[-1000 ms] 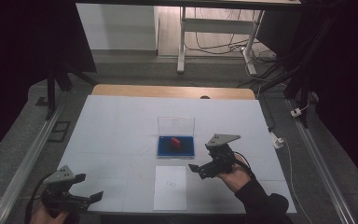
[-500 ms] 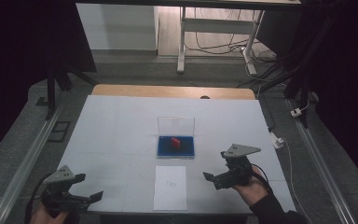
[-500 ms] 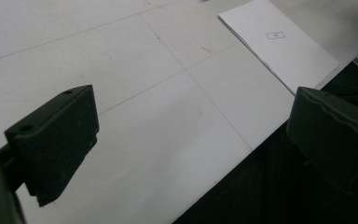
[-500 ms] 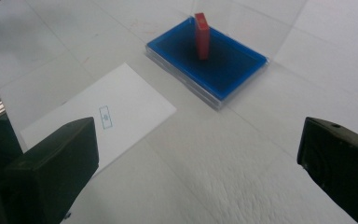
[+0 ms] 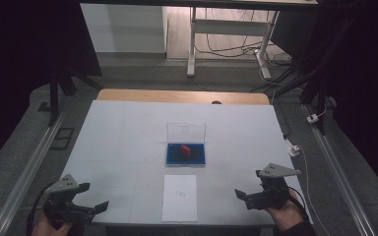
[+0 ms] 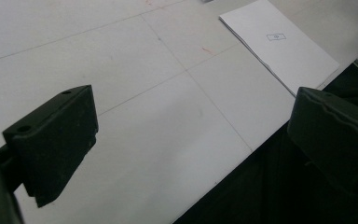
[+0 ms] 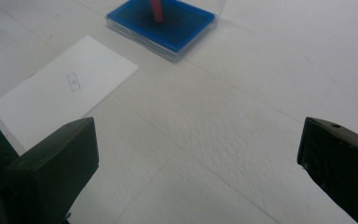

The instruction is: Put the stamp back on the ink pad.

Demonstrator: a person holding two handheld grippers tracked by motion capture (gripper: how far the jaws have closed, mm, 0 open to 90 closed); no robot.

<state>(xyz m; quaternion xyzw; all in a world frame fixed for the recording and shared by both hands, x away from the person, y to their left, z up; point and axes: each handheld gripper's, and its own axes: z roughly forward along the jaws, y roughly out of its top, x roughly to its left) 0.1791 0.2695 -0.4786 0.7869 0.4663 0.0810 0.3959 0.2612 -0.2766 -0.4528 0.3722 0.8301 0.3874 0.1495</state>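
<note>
Holding a pair of tongs in each hand, you have both sets low at the near edge of the white counter (image 5: 128, 128), one to each side of the paper sheet (image 5: 179, 197).

Item: paper sheet. White, flat on the counter at its near edge, a small printed mark near the middle. It also shows in the left gripper view (image 6: 279, 44) and the right gripper view (image 7: 65, 91).

Item: blue tray (image 5: 186, 154). Just beyond the paper sheet, close to it but not touching. A clear lid (image 5: 186, 132) stands upright at the tray's far side. A small red block (image 5: 185, 148) sits on the blue surface; in the right gripper view the tray (image 7: 182, 25) and the red piece (image 7: 156, 9) lie past the sheet's far corner.

Item: left tongs (image 5: 92, 197). Well to the left of the paper sheet, at the counter's near left corner, held in your left hand (image 5: 49, 228). Jaws wide apart, nothing between them; in the left gripper view (image 6: 191, 140) one jaw is over the counter and the other past its edge.

Item: right tongs (image 5: 243, 194). Well to the right of the paper sheet, held in your right hand (image 5: 285, 216). Jaws spread wide and empty, bare counter between them in the right gripper view (image 7: 198, 163).

Item: grey plate. One on top of each set of tongs.
</note>
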